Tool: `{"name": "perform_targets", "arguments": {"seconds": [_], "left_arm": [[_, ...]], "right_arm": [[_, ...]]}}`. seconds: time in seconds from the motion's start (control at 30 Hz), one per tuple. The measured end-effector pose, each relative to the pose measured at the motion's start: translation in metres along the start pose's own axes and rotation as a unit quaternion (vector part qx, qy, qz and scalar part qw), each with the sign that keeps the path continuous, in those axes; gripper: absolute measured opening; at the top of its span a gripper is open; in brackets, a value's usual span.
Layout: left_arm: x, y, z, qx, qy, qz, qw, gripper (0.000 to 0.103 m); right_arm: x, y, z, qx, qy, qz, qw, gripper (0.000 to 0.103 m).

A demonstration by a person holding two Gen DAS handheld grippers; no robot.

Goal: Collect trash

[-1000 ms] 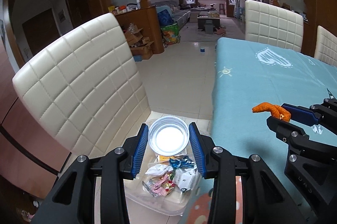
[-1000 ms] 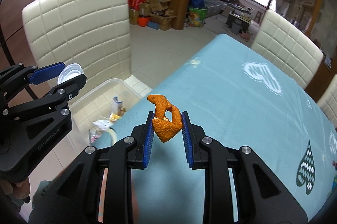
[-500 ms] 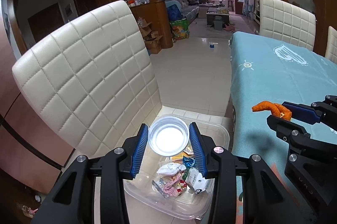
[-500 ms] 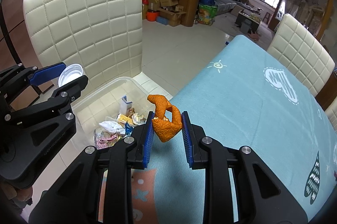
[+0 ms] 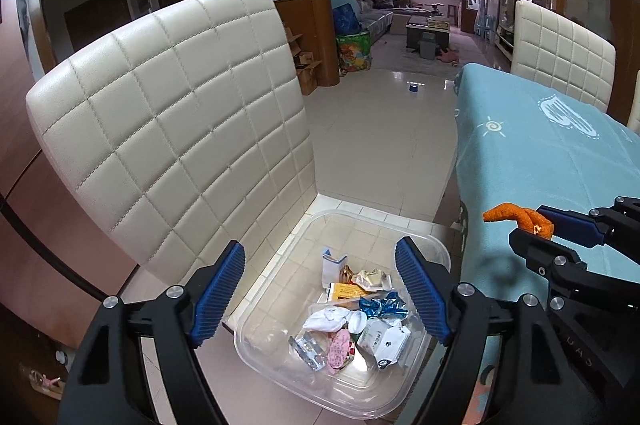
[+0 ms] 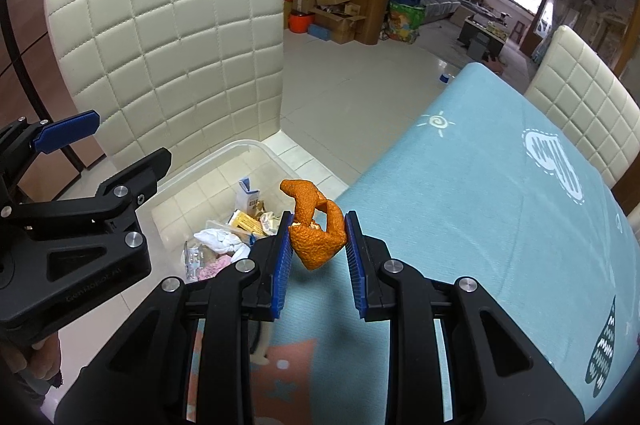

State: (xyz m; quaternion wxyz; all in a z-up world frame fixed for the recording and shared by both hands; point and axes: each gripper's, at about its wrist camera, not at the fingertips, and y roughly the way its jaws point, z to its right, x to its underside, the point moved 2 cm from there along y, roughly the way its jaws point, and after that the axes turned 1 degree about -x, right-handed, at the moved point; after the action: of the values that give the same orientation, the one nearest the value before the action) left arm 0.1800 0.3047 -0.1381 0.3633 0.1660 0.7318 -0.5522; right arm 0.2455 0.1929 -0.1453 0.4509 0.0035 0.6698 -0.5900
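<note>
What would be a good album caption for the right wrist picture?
Right gripper pinches an orange peel at the edge of the blue tablecloth, beside a clear trash bin on the floor.

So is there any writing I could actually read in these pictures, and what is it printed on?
"GenRobot.AI": embossed on the black body of the left gripper, seen in the right wrist view.
Embossed letters on the right gripper: seen upside down, not legible.
Print on the white carton and yellow packet in the clear bin: too small to read.
Orange peel: no writing.
</note>
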Motion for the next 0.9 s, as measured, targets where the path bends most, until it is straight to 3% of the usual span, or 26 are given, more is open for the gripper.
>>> {"name": "perform_targets", "arguments": {"seconds": [0.4,0.43,0.47,0.5,0.53,0.83,0.9], "left_arm": [[0.004,-0.003,-0.023,-0.015,-0.024,-0.003,0.9996,0.076],[0.004,-0.003,-0.023,-0.015,-0.024,-0.003,0.9996,0.076],[0.004,-0.003,-0.023,-0.015,-0.025,-0.003,0.9996,0.076],[0.004,-0.003,-0.024,-0.015,-0.026,-0.003,0.9995,0.076],[0.004,-0.004,-0.024,-0.016,-0.027,-0.002,0.9995,0.076],[0.001,-0.014,-0.021,-0.016,-0.03,0.008,0.9994,0.076],[0.0,-0.02,-0.017,-0.013,-0.028,0.013,0.9994,0.076]], "right_arm": [[-0.006,-0.001,-0.016,-0.008,-0.016,0.003,1.0,0.03],[-0.006,-0.001,-0.016,-0.008,-0.014,0.002,1.0,0.032],[-0.006,-0.001,-0.015,-0.006,-0.013,0.002,1.0,0.045],[-0.006,-0.002,-0.015,-0.001,-0.011,0.006,1.0,0.066],[-0.007,-0.004,-0.014,0.005,-0.009,0.015,1.0,0.075],[-0.005,-0.025,-0.003,0.036,0.0,0.043,0.998,0.078],[-0.003,-0.031,0.001,0.039,0.008,0.046,0.998,0.084]]}}
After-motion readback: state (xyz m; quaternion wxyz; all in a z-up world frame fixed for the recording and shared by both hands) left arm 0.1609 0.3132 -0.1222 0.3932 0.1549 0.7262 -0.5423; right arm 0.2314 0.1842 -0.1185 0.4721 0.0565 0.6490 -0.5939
